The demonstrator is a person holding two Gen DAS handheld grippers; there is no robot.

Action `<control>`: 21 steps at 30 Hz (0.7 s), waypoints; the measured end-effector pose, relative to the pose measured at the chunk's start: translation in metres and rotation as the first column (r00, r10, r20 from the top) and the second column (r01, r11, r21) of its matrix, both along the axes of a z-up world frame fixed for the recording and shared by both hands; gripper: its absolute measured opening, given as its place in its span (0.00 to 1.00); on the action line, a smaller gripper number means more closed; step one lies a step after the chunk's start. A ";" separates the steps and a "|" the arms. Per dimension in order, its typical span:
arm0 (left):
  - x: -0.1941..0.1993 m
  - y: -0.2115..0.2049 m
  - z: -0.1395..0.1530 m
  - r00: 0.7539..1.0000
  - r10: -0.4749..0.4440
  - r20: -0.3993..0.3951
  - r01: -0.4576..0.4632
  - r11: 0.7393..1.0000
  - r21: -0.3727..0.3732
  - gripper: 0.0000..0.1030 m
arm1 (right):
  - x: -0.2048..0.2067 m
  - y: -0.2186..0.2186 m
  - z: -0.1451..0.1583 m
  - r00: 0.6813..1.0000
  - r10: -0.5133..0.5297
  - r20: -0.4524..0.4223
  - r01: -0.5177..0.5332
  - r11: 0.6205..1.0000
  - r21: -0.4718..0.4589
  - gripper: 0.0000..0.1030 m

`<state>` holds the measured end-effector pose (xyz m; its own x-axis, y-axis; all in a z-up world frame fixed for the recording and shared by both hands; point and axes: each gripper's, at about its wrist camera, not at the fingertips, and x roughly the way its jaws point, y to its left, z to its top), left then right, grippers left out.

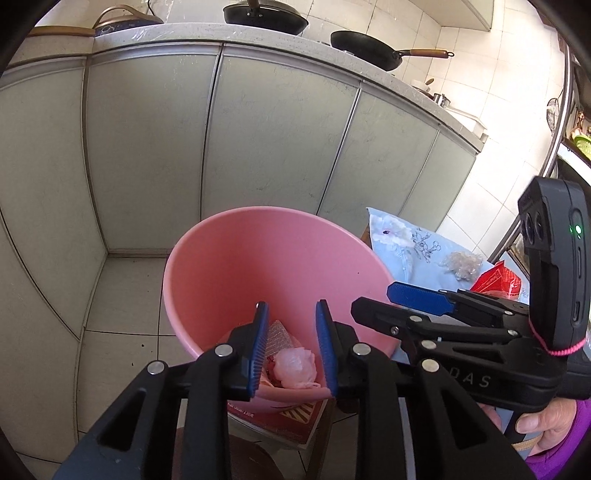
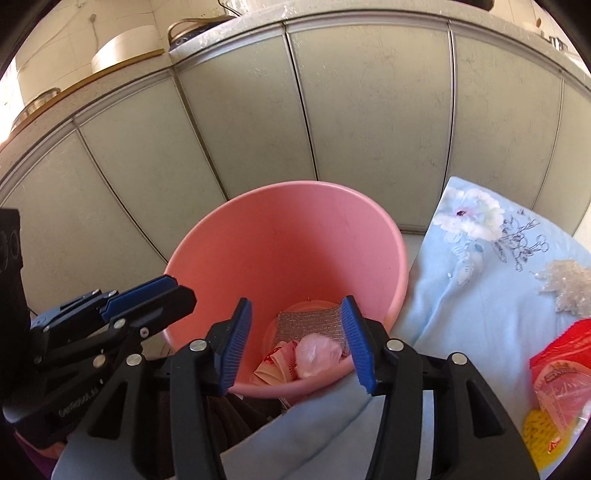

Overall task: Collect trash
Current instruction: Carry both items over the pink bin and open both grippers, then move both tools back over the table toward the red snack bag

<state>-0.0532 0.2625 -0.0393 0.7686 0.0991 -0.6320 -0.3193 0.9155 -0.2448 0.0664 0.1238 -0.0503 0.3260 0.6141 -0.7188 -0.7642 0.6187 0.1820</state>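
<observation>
Both your grippers hang over the pink bucket (image 1: 273, 266), and neither holds a thing. Your left gripper (image 1: 291, 349) has its jaws spread a little, nothing between them; your right gripper (image 2: 295, 343) has its jaws spread wider, also empty. Down in the bucket lie a crumpled pink bag (image 2: 317, 354), a grey scrubbing pad (image 2: 306, 323) and a printed wrapper (image 2: 277, 363).

More trash waits on the blue flowered cloth (image 2: 476, 295) to your right: a clear plastic wad (image 2: 565, 286) and a red packet (image 2: 561, 373). My guess is both are feather-light, soft and crackly, likely to slip, so pinch the wad through its middle and take the packet by a free edge.

The right wrist view shows the packet's yellow mesh end; the left shows only its red corner, plus pans (image 1: 365, 50) up on the table (image 1: 207, 31).
</observation>
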 end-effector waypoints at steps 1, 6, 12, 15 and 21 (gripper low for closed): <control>-0.001 -0.001 0.001 1.000 0.002 0.004 -0.002 1.000 -0.003 0.25 | -0.002 -0.004 0.002 1.000 0.000 0.009 0.000 1.000 0.003 0.50; -0.004 -0.008 0.007 1.000 -0.013 0.015 0.013 1.000 -0.011 0.25 | -0.011 -0.025 0.015 0.999 -0.014 0.029 0.013 0.999 0.032 0.50; -0.007 -0.026 0.015 0.998 -0.052 0.023 0.052 0.999 -0.004 0.25 | -0.021 -0.054 0.022 0.999 -0.037 0.030 0.036 0.998 0.042 0.50; -0.007 -0.036 0.019 0.997 -0.076 0.025 0.076 0.997 0.004 0.26 | -0.029 -0.071 0.024 0.998 -0.049 0.037 0.047 0.998 0.040 0.50; -0.008 -0.061 0.029 0.990 -0.134 0.033 0.133 0.991 0.018 0.35 | -0.042 -0.107 0.027 0.996 -0.077 0.054 0.075 0.996 0.045 0.50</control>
<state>-0.0608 0.2019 -0.0105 0.7964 0.0039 -0.6048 -0.1857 0.9532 -0.2385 0.0244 0.0167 -0.0237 0.4115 0.6158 -0.6719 -0.7249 0.6680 0.1683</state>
